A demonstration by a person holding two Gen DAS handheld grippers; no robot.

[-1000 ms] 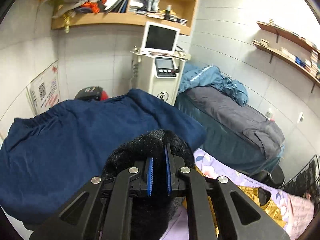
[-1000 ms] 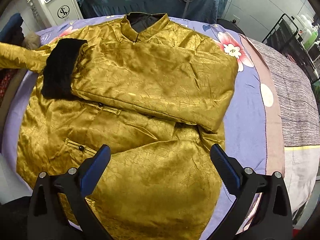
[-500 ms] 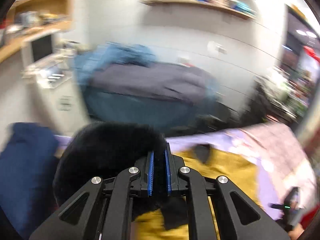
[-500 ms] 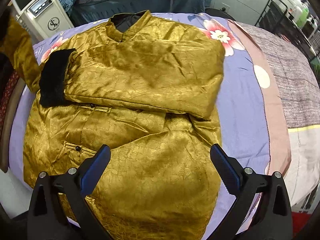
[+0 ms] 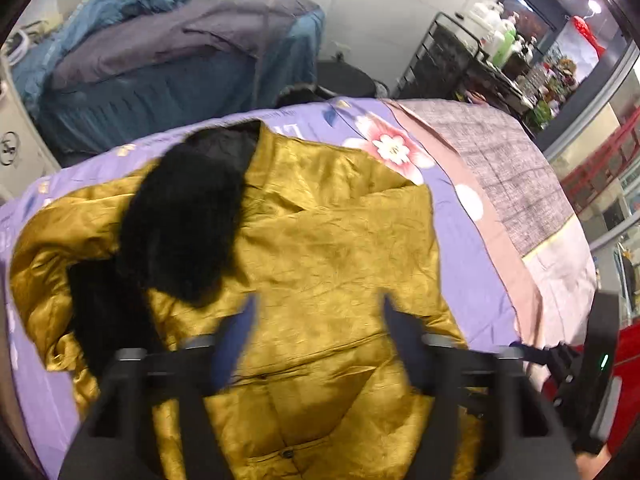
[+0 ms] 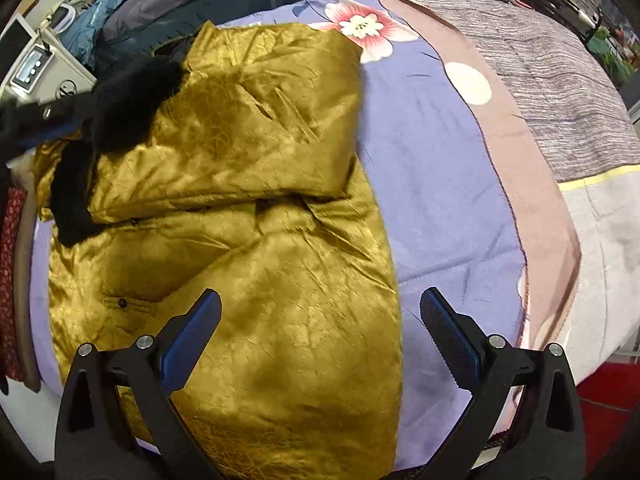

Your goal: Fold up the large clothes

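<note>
Jacket: gold crinkled satin padded jacket point(image 6: 256, 184) with black fur cuffs, spread flat on lilac floral bedspread point(image 6: 432, 184), collar toward far edge of bedspread. Judged soft, bulky and slippery on outer face; padding likely to spring folds back open. Light enough for one-point lifting, yet prone to sliding over bedspread. Best hold points judged: black fur cuff point(image 5: 184, 224), hem corner, or shoulder seam, where thickness gives pads something to bite.

Both sleeves folded across jacket chest. Second cuff point(image 6: 72, 196) at jacket's left edge.

Left gripper point(image 5: 316, 344) above jacket middle, pitched steeply down; jaws opening, nothing between them, fur cuff lying just beyond left finger.

Right gripper point(image 6: 320, 340) above jacket hem side, pitched steeply down; jaws spread wide, empty, straddling jacket's right edge and bedspread.
</note>
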